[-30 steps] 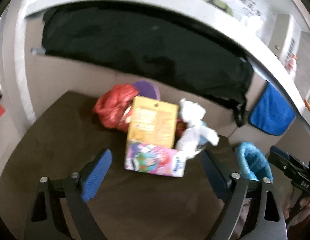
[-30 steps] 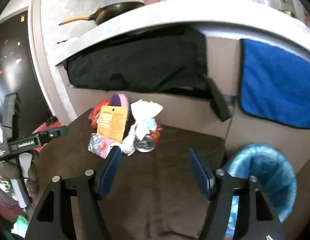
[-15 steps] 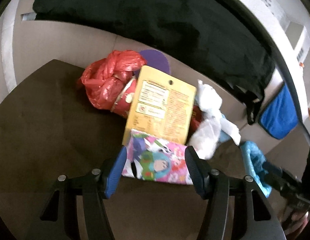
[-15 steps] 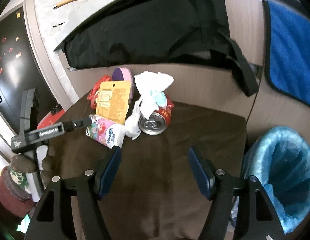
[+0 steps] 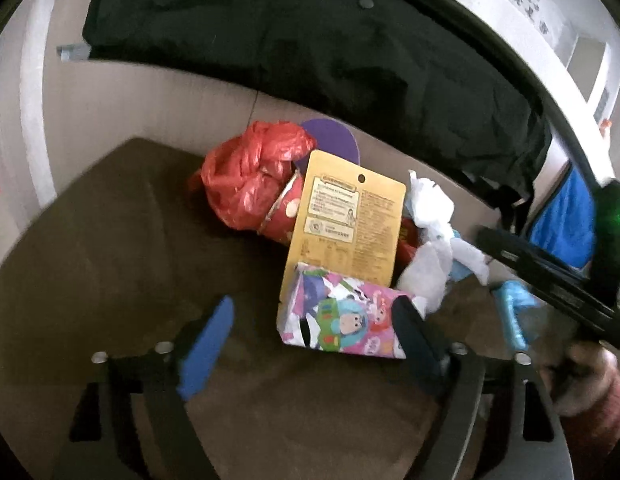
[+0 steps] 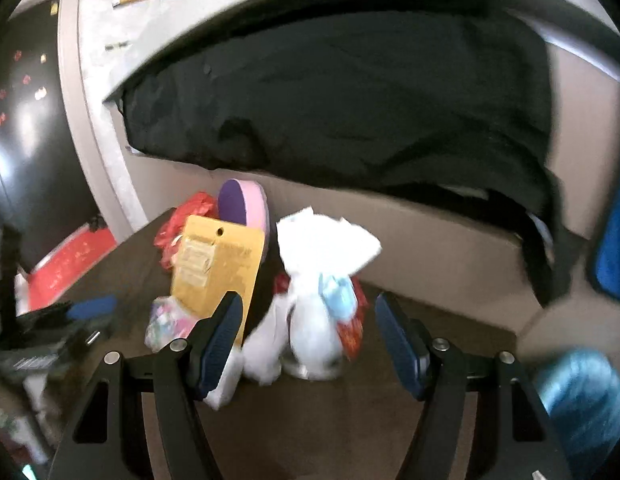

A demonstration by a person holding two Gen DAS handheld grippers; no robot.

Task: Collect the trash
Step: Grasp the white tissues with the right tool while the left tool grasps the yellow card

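Trash lies heaped at the far side of the dark brown tabletop, against a beige panel: a red plastic bag, a yellow card packet leaning upright, a cartoon-printed pouch lying in front of it, and crumpled white tissue draped over what looks like a can. A blue-lined bin sits low at the right, off the tabletop's edge.

The left gripper hovers just short of the pouch with its jaws opening; the pouch's right end is near the right-hand finger, but no pad presses on it. The right gripper has its jaws spread wide and released, framing the tissue bundle without touching it.

To do this step well, each gripper should take one piece only. The left one needs to shift toward the pouch's middle so both pads straddle it across its short side, then close low, near the tabletop, since the pouch looks flat and soft. The right one should close on the tissue's thick lower bulk, not its loose top, which would probably tear or slip. Both are working close together, so they risk bumping.

Hard to make out: the can under the tissue, mostly covered; a purple and pink round object half hidden behind the packet; the bin, blurred and cut off; and the person's hand, only partly in view.
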